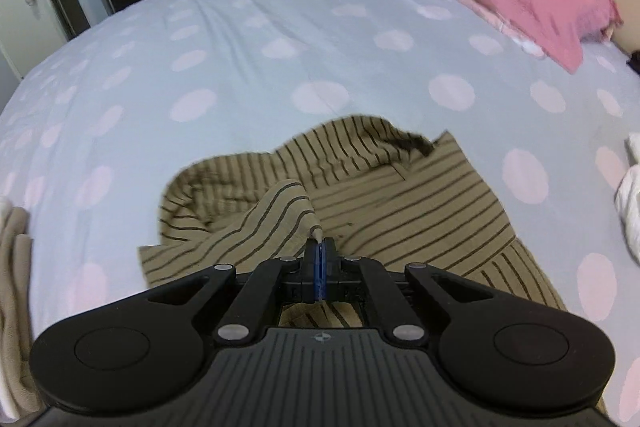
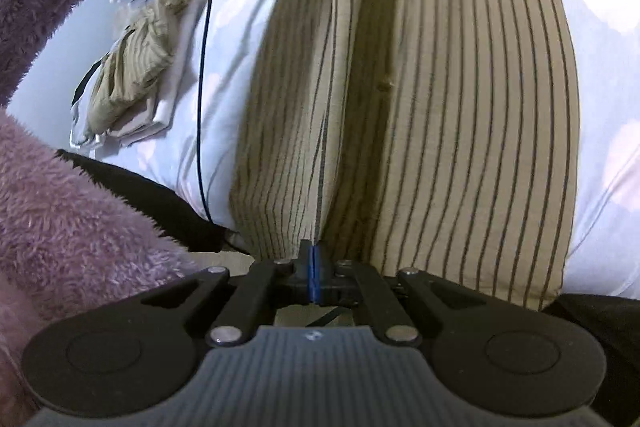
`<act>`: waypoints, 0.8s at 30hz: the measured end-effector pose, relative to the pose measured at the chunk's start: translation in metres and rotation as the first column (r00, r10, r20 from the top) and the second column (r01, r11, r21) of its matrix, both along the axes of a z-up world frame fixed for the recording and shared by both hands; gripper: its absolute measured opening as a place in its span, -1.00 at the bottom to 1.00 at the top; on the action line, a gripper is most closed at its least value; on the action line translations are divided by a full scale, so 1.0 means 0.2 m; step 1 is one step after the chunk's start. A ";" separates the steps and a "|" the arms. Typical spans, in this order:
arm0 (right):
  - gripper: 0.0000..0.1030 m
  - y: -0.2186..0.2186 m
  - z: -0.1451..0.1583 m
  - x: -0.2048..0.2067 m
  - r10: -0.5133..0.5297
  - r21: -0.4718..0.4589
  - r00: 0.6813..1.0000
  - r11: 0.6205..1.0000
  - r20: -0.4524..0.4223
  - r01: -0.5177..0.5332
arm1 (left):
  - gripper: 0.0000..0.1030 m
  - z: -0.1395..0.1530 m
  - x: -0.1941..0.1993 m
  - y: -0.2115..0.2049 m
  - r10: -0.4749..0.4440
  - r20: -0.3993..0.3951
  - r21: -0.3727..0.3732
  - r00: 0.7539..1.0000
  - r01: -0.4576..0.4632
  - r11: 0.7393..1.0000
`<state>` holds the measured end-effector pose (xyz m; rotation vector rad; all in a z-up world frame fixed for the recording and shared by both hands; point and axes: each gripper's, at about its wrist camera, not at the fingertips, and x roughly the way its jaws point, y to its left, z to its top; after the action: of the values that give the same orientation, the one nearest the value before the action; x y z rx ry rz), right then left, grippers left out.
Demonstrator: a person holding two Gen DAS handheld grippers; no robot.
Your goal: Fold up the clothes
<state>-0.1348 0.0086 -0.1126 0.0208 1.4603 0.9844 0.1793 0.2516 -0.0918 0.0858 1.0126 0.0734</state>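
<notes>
both your grippers are pinched shut on the striped shirt (image 1: pixel 400 195), spread on the dotted bedsheet (image 1: pixel 240 47): left gripper (image 1: pixel 320 247) on a lifted fold, right gripper (image 2: pixel 314 251) on its edge. thin, limp fabric, it'll sag; hold at seams and corners

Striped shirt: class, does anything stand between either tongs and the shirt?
Nothing visible does. The left tongs and the right tongs are each shut on a fold of the striped shirt, which lies on the bed.
</notes>
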 end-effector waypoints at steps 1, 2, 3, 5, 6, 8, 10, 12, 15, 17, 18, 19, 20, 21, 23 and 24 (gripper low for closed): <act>-0.98 -0.01 -0.02 0.01 -0.004 -0.003 1.000 1.000 -0.011 0.004 | -1.00 -0.03 0.02 -0.02 -0.002 -0.012 0.002 1.000 0.002 1.000; -0.98 -0.01 -0.03 0.01 -0.004 -0.007 1.000 1.000 -0.022 0.004 | -1.00 -0.06 0.02 -0.02 -0.005 -0.020 -0.004 1.000 0.005 1.000; -0.98 -0.01 -0.04 0.02 -0.005 -0.010 1.000 1.000 -0.031 0.004 | -1.00 -0.08 0.03 -0.03 -0.007 -0.027 -0.009 1.000 0.007 1.000; -0.98 -0.02 -0.06 0.03 -0.001 -0.021 0.999 1.000 -0.040 0.001 | -1.00 -0.13 0.04 -0.05 -0.013 -0.041 -0.017 0.999 0.012 1.000; -0.98 -0.01 -0.07 0.03 0.003 -0.030 0.999 1.000 -0.043 -0.004 | -1.00 -0.15 0.05 -0.06 -0.015 -0.048 -0.022 0.999 0.014 1.000; -0.98 -0.01 -0.09 0.03 0.010 -0.044 0.999 0.999 -0.050 -0.012 | -1.00 -0.18 0.06 -0.05 -0.012 -0.059 -0.038 0.998 0.010 0.999; -0.98 -0.01 -0.10 0.03 0.009 -0.050 0.998 0.999 -0.059 -0.012 | -0.97 -0.20 0.06 -0.05 -0.005 -0.059 -0.053 0.998 0.002 0.999; -0.98 -0.01 -0.11 0.03 0.009 -0.052 0.998 0.999 -0.065 -0.013 | -0.88 -0.18 0.04 -0.03 0.000 -0.045 -0.074 0.999 -0.004 0.997; -0.98 0.00 -0.12 0.03 0.002 -0.061 0.997 0.998 -0.071 -0.006 | -0.63 -0.10 -0.03 0.00 -0.002 -0.006 -0.104 1.000 0.001 0.995; -0.98 -0.01 -0.13 0.03 -0.005 -0.066 0.997 0.998 -0.077 -0.001 | -0.62 -0.02 -0.10 0.02 -0.012 0.019 -0.124 1.000 0.014 0.992; -0.98 -0.01 -0.14 0.03 -0.005 -0.074 0.997 0.997 -0.077 0.000 | -0.62 0.01 -0.15 0.03 -0.017 0.026 -0.130 1.000 0.020 0.991; -0.98 -0.01 -0.15 0.02 -0.006 -0.085 0.997 0.996 -0.077 -0.001 | -0.61 0.05 -0.20 0.05 -0.022 0.034 -0.136 0.999 0.026 0.990; -0.98 -0.01 -0.16 0.02 -0.006 -0.095 0.997 0.996 -0.077 -0.001 | -0.59 0.08 -0.27 0.06 -0.026 0.042 -0.142 0.999 0.031 0.989; -0.98 -0.01 -0.16 0.01 -0.006 -0.103 0.997 0.995 -0.079 -0.002 | -0.57 0.11 -0.33 0.08 -0.030 0.048 -0.150 0.998 0.037 0.988; -0.98 -0.01 -0.18 0.00 -0.004 -0.105 0.997 0.994 -0.083 -0.005 | -0.50 0.15 -0.47 0.12 -0.027 0.055 -0.157 0.998 0.035 0.987; -0.98 0.00 -0.19 0.00 -0.001 -0.102 0.996 0.995 -0.085 -0.007 | -0.49 0.17 -0.55 0.14 -0.027 0.058 -0.164 0.998 0.036 0.986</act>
<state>-0.1352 0.0083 -0.1503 -0.0139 1.5877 0.9198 0.0692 0.2792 -0.0581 -0.0510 0.9583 -0.0373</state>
